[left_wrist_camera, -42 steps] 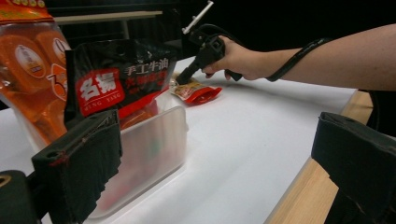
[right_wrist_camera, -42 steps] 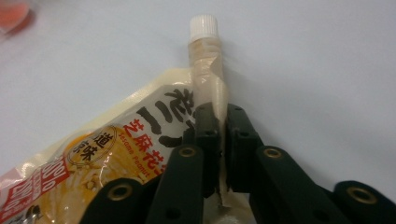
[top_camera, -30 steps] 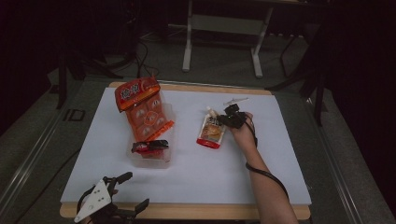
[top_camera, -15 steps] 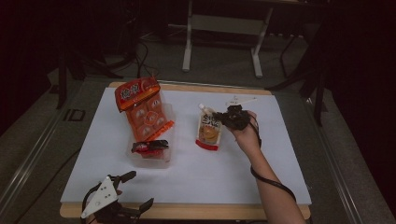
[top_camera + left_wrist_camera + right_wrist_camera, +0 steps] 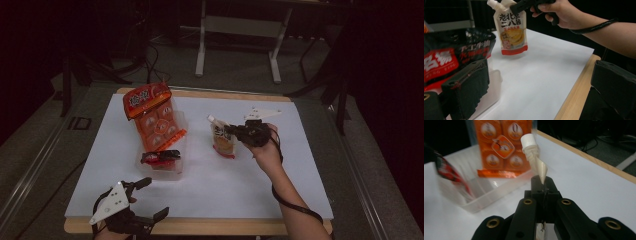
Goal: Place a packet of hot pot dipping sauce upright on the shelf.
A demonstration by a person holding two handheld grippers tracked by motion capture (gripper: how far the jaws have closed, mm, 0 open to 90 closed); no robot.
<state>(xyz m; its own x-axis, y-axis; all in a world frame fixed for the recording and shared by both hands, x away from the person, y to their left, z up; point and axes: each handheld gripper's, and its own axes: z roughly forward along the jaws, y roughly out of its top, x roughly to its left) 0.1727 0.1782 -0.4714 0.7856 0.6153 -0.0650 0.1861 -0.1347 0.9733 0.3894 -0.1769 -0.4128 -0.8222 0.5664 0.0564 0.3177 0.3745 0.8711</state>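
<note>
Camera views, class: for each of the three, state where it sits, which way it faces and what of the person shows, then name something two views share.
High view: above the near table edge, looking forward and down; a forearm and both tools, left tool and right tool, show.
Left gripper view: rides the left tool, facing across the white table; the other hand shows.
Right gripper view: rides the right tool, facing the clear tray; its jaws pinch the pouch.
Shared: the sauce pouch, in all three.

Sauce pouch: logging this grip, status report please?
Right gripper shut on sauce pouch, lifted. Left gripper open, idle. Clear bin nearby, path unobstructed.
</note>
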